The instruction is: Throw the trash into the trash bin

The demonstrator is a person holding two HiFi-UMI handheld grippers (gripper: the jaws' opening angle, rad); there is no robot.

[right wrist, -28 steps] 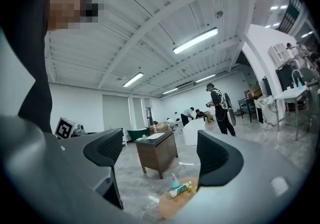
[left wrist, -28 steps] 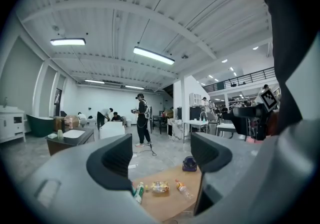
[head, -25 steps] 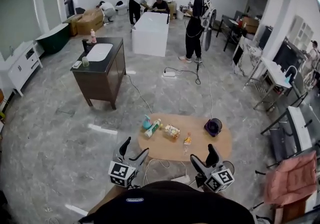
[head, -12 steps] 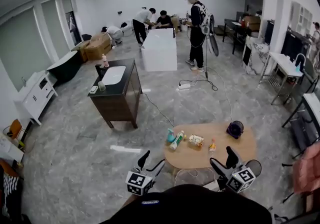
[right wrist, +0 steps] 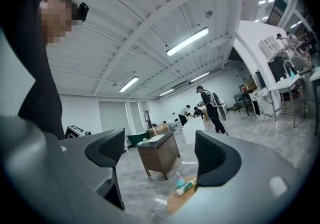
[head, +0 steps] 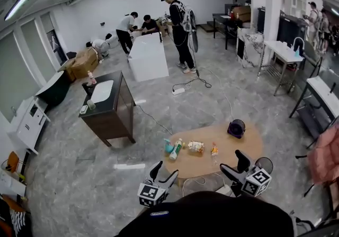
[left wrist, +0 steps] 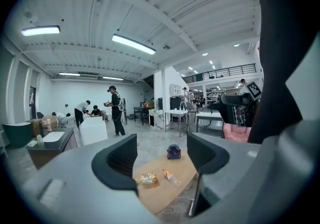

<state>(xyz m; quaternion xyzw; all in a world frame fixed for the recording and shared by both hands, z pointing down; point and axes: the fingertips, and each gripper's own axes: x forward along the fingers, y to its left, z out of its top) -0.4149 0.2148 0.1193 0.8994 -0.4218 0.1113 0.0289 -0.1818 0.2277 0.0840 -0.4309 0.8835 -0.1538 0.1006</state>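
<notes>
- Left gripper [head: 164,171] at the table's near edge, jaws wide apart with nothing between them; right gripper [head: 234,164] the same, wide and empty.
- Just past the jaws, on the oval wooden table [head: 254,148]: teal spray bottle [head: 168,146] and green-and-white bottle [head: 176,149] at the left end, snack packet [head: 195,147] and small bottle [head: 214,151] mid-table, purple round object [head: 236,128] by the far right edge.
- Nothing picked up yet (all the trash on the tabletop).
- Round wire rim [head: 264,164] off the near right edge, possibly the bin; too small to be sure.
- Risk of knocking a bottle off the left end with a careless approach.
- Risk of the crinkly packet slipping from a pinch taken at its edge.
- Risk of a missed throw if released before the bin is clearly found.
</notes>
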